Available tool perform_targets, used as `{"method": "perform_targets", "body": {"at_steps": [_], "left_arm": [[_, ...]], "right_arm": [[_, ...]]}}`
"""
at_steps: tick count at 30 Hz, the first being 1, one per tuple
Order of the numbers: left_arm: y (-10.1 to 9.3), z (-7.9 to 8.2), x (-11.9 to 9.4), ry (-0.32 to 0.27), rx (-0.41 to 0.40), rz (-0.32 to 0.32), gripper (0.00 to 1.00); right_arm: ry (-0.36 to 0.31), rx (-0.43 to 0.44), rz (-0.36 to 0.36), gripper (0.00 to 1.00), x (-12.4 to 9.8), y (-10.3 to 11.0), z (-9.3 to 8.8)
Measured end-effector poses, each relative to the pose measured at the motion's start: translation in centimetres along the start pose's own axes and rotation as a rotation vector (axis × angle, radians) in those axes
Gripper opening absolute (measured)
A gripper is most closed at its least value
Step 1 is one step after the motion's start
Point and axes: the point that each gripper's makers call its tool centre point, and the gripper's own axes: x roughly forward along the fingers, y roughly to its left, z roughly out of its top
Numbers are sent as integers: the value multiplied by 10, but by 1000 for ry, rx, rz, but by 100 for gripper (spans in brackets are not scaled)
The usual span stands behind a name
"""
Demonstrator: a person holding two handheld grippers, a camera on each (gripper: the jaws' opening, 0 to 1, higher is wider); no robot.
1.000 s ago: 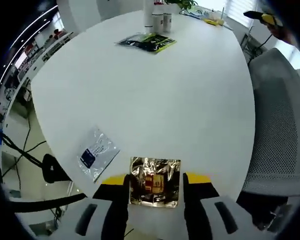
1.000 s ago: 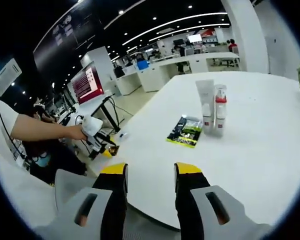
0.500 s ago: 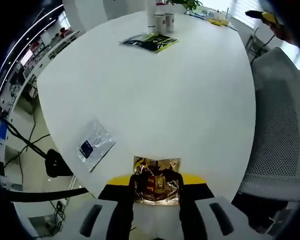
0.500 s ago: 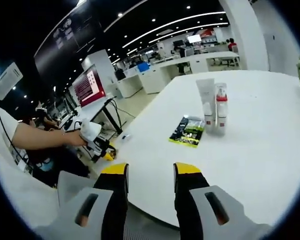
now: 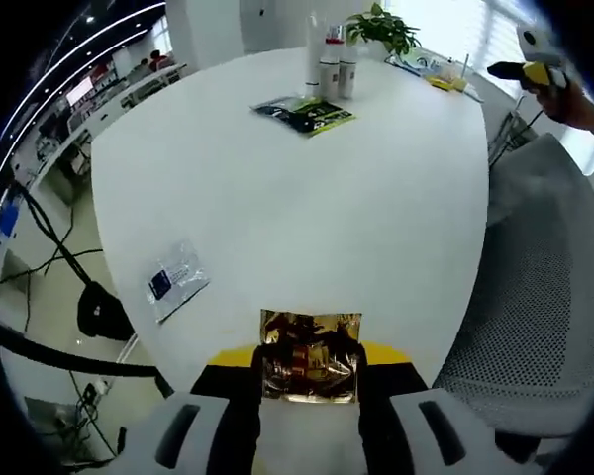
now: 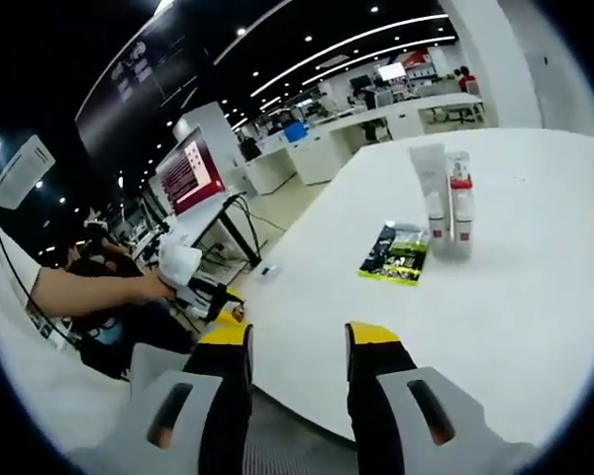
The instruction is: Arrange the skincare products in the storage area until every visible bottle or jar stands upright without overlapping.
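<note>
The left gripper has closed its fingers onto the gold sachet, which lay loose between them a second ago. The right gripper hangs parted and empty over the worktop.

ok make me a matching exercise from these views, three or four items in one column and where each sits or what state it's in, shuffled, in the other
Items:
1. gold foil sachet
2. clear sachet with blue label
3. green and black packet
4. right tongs

Places or states:
A. open, holding nothing
B. flat beside the upright bottles
C. clamped in the left tongs
D. near the white table edge, alone

Pairs: 1-C, 2-D, 3-B, 4-A
</note>
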Motion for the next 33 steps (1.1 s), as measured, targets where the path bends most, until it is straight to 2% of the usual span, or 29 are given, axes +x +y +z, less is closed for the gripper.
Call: {"method": "perform_targets", "body": {"at_steps": [4, 5, 7, 16, 21, 26, 31, 33], "left_arm": [[-19, 28, -13, -116, -28, 14, 38], [-32, 38, -18, -149, -23, -1, 38], [-46, 54, -26, -194, 16, 12, 38], [-126, 101, -42, -309, 109, -31, 39], [-153, 111, -46, -319, 198, -38, 39], [-176, 121, -50, -323, 297, -50, 39], [-196, 125, -52, -309, 396, -54, 39], [-200, 126, -52, -307, 393, -56, 39]], "right_arm": [[12, 13, 23, 34, 6, 7, -5], [14, 14, 28, 34, 7, 9, -7], [22, 18, 43, 34, 10, 13, -9], [47, 64, 122, 33, 24, 35, -15], [65, 88, 150, 32, 28, 44, -19], [113, 104, 160, 31, 33, 47, -32], [157, 162, 189, 24, 35, 54, -44], [168, 172, 199, 20, 35, 56, -47]]}}
